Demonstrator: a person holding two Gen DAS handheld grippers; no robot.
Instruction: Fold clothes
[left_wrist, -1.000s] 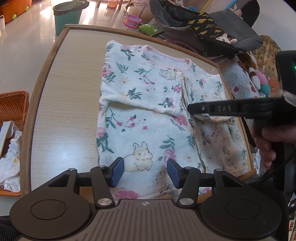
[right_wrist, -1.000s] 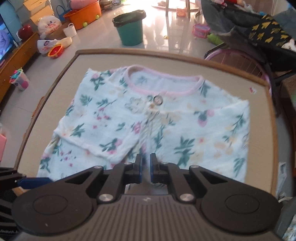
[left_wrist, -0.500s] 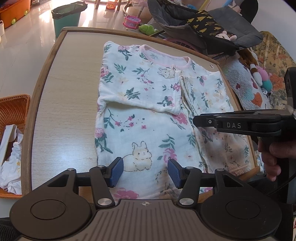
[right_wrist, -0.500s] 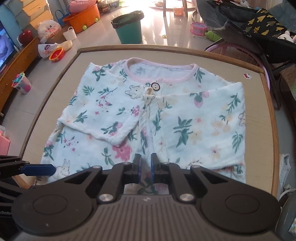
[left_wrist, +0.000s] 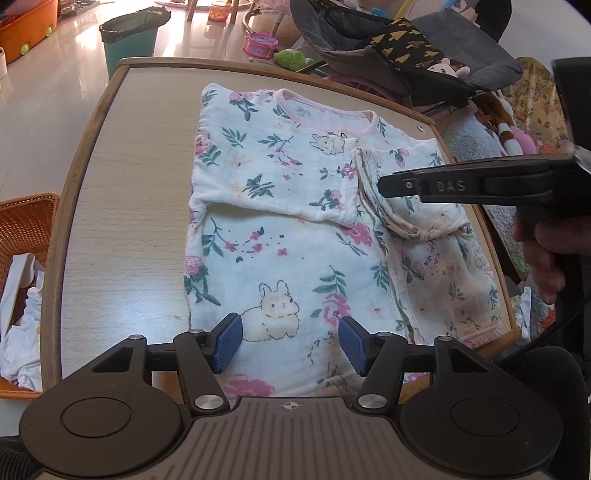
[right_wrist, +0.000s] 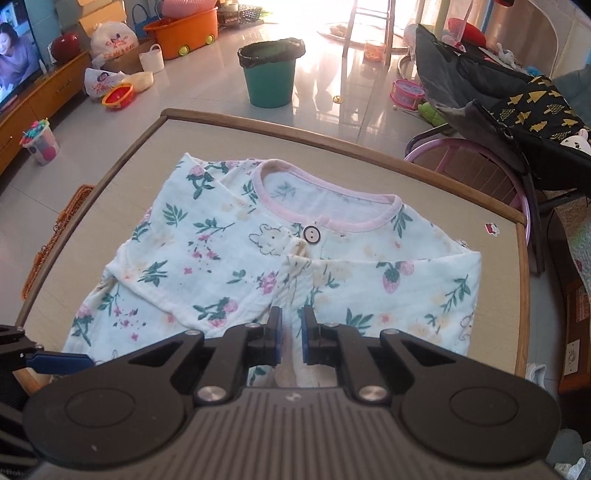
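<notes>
A white floral baby garment (left_wrist: 295, 229) with a pink neckline lies flat on the wooden table (left_wrist: 129, 184), both sleeves folded in over its front. My left gripper (left_wrist: 290, 341) hovers over the hem near the printed rabbit. Its jaws are opening and nothing is pressed between the blue pads. My right gripper (right_wrist: 290, 336) is shut and holds nothing. It hangs above the folded right sleeve, and the garment (right_wrist: 258, 266) shows behind it. In the left wrist view the right gripper (left_wrist: 384, 184) reaches in from the right, held by a hand (left_wrist: 546, 258).
An orange wicker basket (left_wrist: 22, 229) with white clothes stands left of the table. A green bin (right_wrist: 271, 74) stands on the floor beyond the far edge. A baby bouncer and toys (left_wrist: 424, 55) crowd the far right. Bare tabletop (right_wrist: 498, 314) borders the garment.
The right gripper has drawn back and up from the garment, leaving the right sleeve folded across the front. The left jaws have spread wider. The left hand has stayed put.
</notes>
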